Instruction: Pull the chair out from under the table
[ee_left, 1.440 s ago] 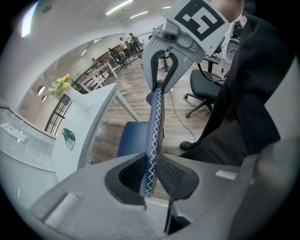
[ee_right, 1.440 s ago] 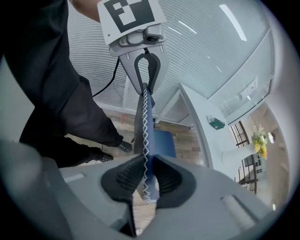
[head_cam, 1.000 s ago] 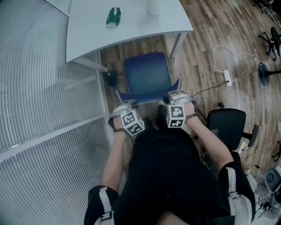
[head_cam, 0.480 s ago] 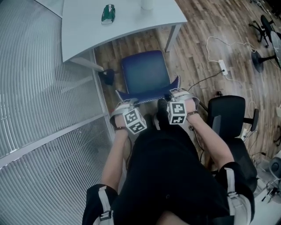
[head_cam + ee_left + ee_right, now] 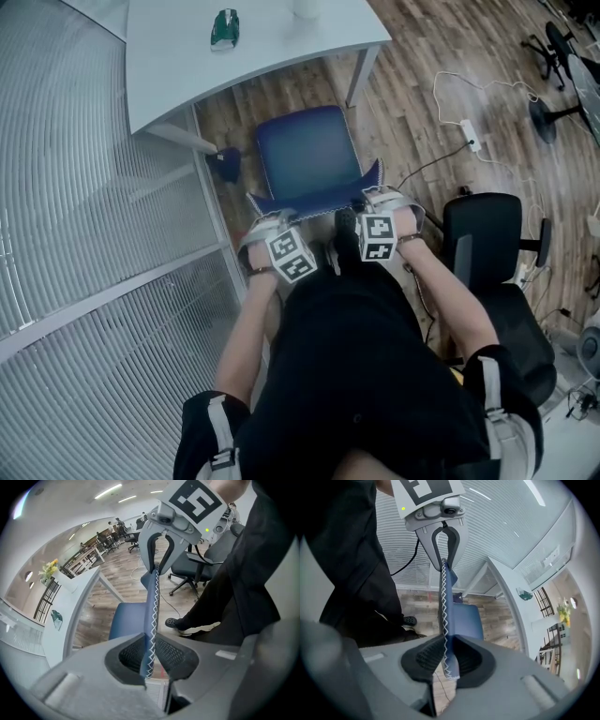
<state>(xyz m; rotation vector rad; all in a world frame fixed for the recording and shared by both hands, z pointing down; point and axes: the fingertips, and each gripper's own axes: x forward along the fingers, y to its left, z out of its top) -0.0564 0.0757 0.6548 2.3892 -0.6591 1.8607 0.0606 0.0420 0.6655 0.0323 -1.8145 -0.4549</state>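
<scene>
The blue chair (image 5: 307, 155) stands just in front of the white table (image 5: 169, 66), its seat clear of the table edge. Its backrest top edge (image 5: 314, 208), blue with white zigzag stitching, runs between my two grippers. My left gripper (image 5: 267, 223) is shut on the left end of that edge (image 5: 151, 634). My right gripper (image 5: 375, 199) is shut on the right end (image 5: 445, 630). In the left gripper view the pads (image 5: 173, 656) pinch the stitched edge and the right gripper (image 5: 161, 541) shows beyond. The right gripper view shows the left gripper (image 5: 443, 536) at the far end.
A ribbed glass partition (image 5: 84, 244) runs close on the left. A black office chair (image 5: 487, 248) stands right beside my right arm. A power strip with cable (image 5: 466, 136) lies on the wooden floor. A green object (image 5: 224, 28) and a white cup (image 5: 305, 7) sit on the table.
The chair has slid back towards the person with both grippers on its backrest. The gap between seat and table edge has grown. Both grips stay the same.
</scene>
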